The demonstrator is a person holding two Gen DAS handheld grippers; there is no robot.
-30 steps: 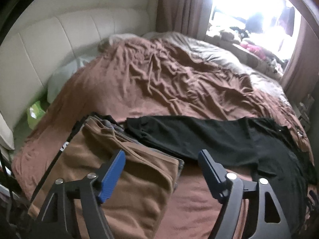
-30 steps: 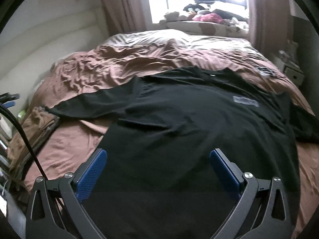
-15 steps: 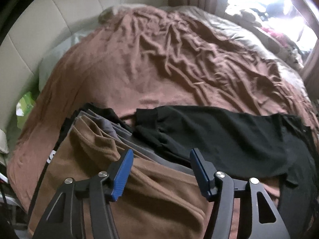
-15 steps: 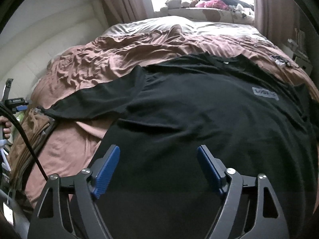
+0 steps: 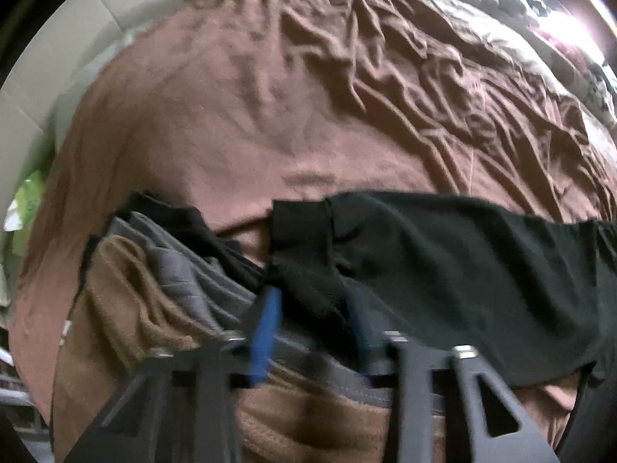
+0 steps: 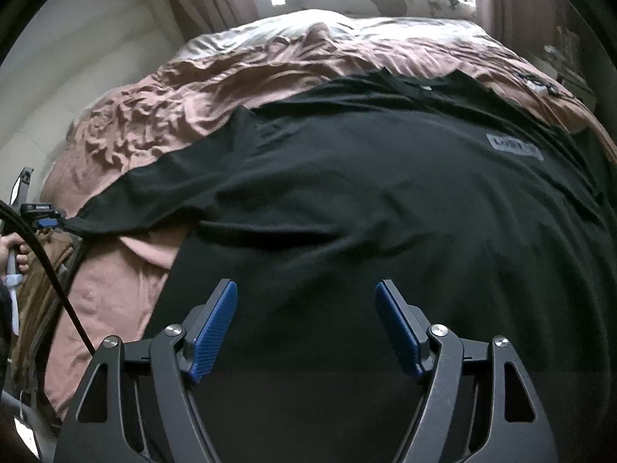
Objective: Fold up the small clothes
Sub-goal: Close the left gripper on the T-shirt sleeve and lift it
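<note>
While left gripper (image 5: pixel 312 324) closes, sleeve (image 5: pixel 304 270) between.

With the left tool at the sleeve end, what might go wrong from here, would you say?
1. The left tool, just closing on the black shirt's sleeve, sits against the folded stack and might catch grey fabric too.
2. The right tool is open over the shirt body; lifting one-sided could bunch it.
</note>
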